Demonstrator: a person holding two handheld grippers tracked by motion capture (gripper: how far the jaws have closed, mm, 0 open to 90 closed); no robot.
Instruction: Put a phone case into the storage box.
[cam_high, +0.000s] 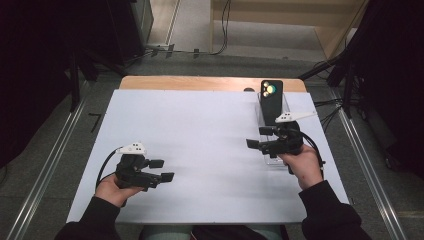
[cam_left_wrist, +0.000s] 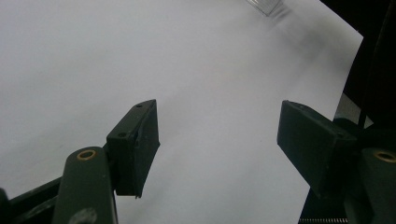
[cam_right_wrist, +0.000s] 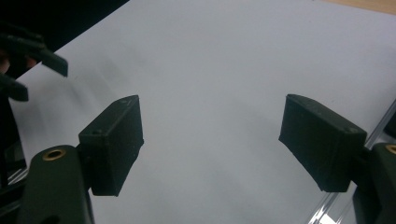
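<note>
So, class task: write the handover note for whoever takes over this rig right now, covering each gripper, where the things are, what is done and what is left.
Left gripper: open, nothing between its fingers, held low over the white sheet at the near left.
Right gripper: open and empty, beside the clear stand at the far right, pointing toward the left.
Phone: black, upright in the clear stand, camera side facing the person.
Done: the phone appears seated in the stand, and neither gripper touches it.
Left: probably nothing beyond checking that the phone sits steady, but that is a guess.
</note>
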